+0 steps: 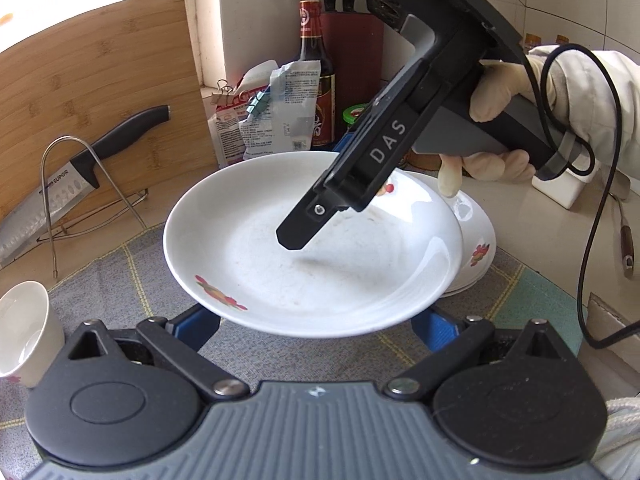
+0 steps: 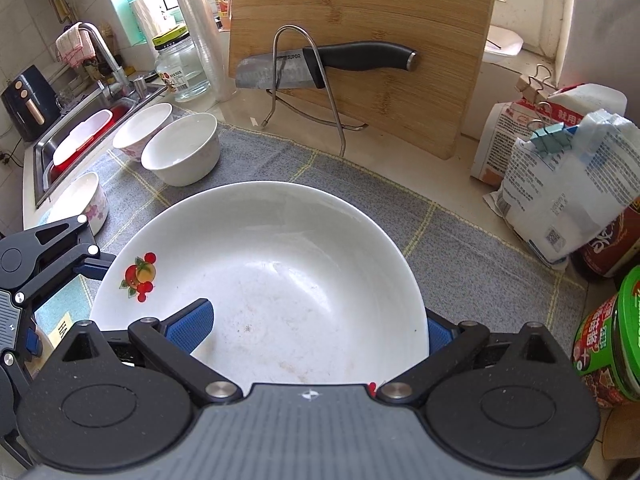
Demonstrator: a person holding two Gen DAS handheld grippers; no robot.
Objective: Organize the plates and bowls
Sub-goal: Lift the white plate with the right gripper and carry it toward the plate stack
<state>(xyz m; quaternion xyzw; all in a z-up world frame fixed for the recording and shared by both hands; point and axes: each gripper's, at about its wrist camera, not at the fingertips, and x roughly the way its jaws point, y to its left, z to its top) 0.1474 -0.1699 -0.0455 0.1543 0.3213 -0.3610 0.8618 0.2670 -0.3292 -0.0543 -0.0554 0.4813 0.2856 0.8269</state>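
Observation:
A white plate (image 1: 312, 248) (image 2: 276, 280) with a red fruit decal hangs tilted over the grey mat, overlapping a second decorated plate (image 1: 476, 252) to the right. My left gripper (image 1: 318, 322) is open, and its blue fingers (image 1: 200, 328) reach under the plate's near rim with their tips hidden. My right gripper (image 2: 316, 322) is also open and straddles the far rim. One finger (image 2: 192, 326) lies over the plate's inside, and the other is behind the rim. Three white bowls (image 2: 180, 152) stand on the mat toward the sink, and one of them (image 1: 24, 328) also shows at the left of the left wrist view.
A bamboo cutting board (image 2: 360, 40) leans at the back with a knife (image 2: 320, 64) on a wire rack. Clipped bags (image 2: 560, 184), a dark bottle (image 1: 316, 80) and a green-lidded jar (image 2: 608, 344) crowd one side. The sink (image 2: 80, 132) lies past the bowls. A gloved hand (image 1: 500, 92) holds the right gripper.

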